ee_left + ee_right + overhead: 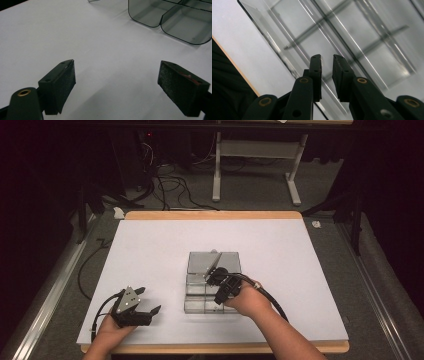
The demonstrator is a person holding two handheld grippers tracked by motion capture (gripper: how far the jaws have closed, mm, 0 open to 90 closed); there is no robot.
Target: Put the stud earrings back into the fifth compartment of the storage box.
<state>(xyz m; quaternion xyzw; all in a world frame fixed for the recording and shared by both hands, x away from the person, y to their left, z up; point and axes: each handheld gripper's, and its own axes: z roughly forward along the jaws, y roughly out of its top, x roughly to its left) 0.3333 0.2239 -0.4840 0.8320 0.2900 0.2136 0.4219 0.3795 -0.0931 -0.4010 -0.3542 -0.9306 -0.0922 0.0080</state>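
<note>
Broad white tabletop (pixel 150 265) with a light wooden edge, set over grey carpet. Near its middle, slightly toward the near right, a clear smoky-grey plastic organiser box (pixel 197 306) with divided compartments, its hinged transparent lid (pixel 200 261) swung open and lying on the far side. From the left gripper view, two rounded empty compartments of the box (pixel 185 27) at the upper right, well apart from the fingers. Right gripper (pixel 212 276) reaching in over the box at the seam between lid and compartments; in the right gripper view, its black fingers (pixel 315 72) parted by only a narrow gap, nothing pinched between them, the lid's clear panel (pixel 287 30) and ribs just beyond. Left gripper (pixel 150 305) resting low at the near left of the tabletop, black fingers (pixel 60 85) spread wide over bare white surface, holding nothing.
</note>
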